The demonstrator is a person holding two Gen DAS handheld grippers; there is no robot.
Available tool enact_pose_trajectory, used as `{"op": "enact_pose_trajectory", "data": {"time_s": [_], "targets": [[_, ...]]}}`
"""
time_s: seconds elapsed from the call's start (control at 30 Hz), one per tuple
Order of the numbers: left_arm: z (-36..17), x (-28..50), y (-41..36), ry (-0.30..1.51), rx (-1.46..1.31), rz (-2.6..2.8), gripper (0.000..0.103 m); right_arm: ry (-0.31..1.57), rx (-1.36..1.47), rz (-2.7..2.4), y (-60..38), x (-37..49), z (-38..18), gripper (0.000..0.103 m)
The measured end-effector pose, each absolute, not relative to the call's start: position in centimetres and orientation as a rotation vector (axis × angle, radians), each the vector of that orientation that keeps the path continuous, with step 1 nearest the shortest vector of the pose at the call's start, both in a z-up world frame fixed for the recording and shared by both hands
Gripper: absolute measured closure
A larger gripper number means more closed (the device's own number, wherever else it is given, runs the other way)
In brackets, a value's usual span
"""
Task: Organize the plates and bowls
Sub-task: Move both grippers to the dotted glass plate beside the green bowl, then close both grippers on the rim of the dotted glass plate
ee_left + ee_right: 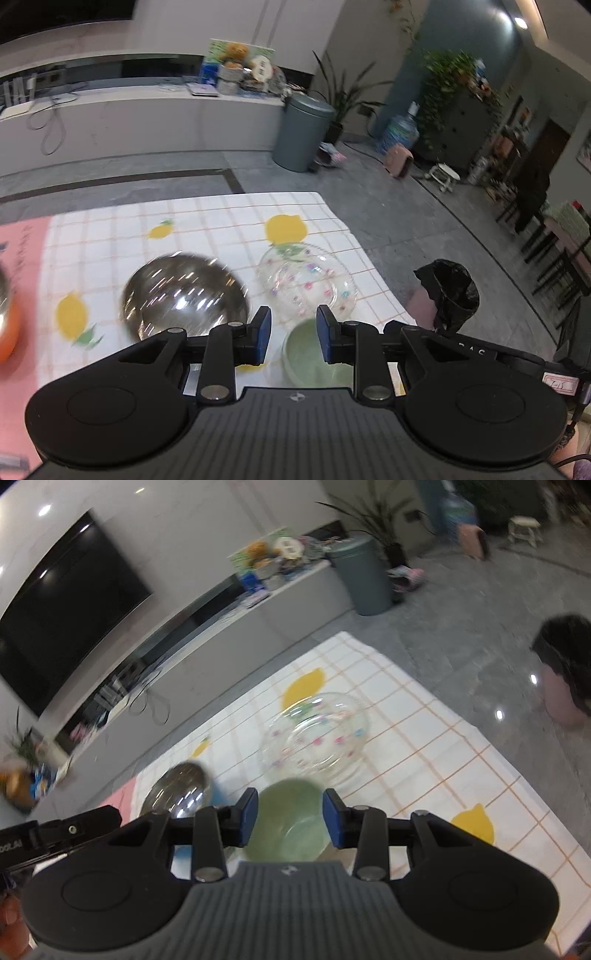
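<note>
Both tongs, left (293,334) and right (290,818), stand partly open and empty above the green bowl (291,823); next, grip its rim.

place: home living room | shown by: large black wall-mounted television (70,605); long white low media console (140,122); green potted houseplants (447,74); grey lidded bin (304,131); lemon-print checked tablecloth (424,746)

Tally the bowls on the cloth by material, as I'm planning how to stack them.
Steel bowl: 1
Clear glass bowl: 1
Green bowl: 1
Orange-rimmed vessel, cut off at the left edge: 1, kind unclear
Total: 4
</note>
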State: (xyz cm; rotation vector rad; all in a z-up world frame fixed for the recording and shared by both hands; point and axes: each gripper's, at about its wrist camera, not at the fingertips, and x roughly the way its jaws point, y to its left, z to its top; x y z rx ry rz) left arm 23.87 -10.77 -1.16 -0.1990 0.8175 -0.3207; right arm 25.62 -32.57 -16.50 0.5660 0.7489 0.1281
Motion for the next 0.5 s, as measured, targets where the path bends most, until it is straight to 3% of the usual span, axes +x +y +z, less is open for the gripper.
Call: {"op": "enact_pose_trajectory", "data": {"time_s": [0.5], "targets": [[-7.5,37.7,-15.4,1.067,0.015,-0.340,0.067,0.801,0.743,0.066,-36.4,34.0,-23.7,0.064]]}}
